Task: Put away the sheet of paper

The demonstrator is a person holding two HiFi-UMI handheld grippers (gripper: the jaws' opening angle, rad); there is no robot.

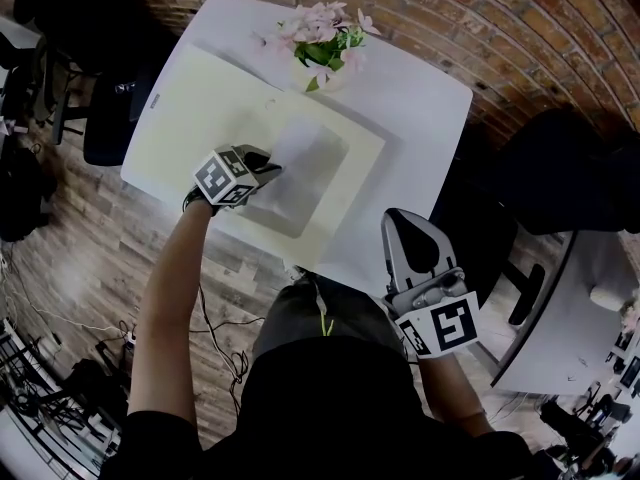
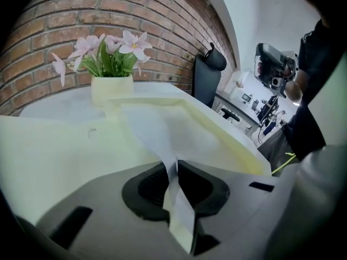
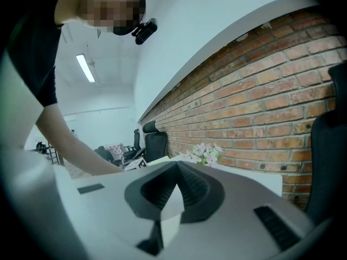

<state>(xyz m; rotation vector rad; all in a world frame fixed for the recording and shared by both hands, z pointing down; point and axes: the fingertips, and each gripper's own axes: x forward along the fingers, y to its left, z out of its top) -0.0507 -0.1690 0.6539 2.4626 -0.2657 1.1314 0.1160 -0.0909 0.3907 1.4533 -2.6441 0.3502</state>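
A white sheet of paper [image 1: 308, 153] [image 2: 149, 126] lies partly lifted over a large pale yellow folder [image 1: 195, 98] [image 2: 49, 156] spread on the white table [image 1: 425, 108]. My left gripper [image 1: 270, 170] [image 2: 174, 169] is at the sheet's near left edge, shut on it. The paper runs between the pads and out ahead over the folder. My right gripper [image 1: 402, 218] [image 3: 169, 196] is held off the table's near right corner, raised and pointing toward the brick wall. It is shut with nothing in it.
A pot of pink flowers [image 1: 325, 40] [image 2: 111, 85] stands at the table's far edge by the brick wall. A black chair [image 1: 110, 118] sits left of the table and another [image 1: 570, 173] to the right. A second desk [image 1: 575, 298] stands at the lower right.
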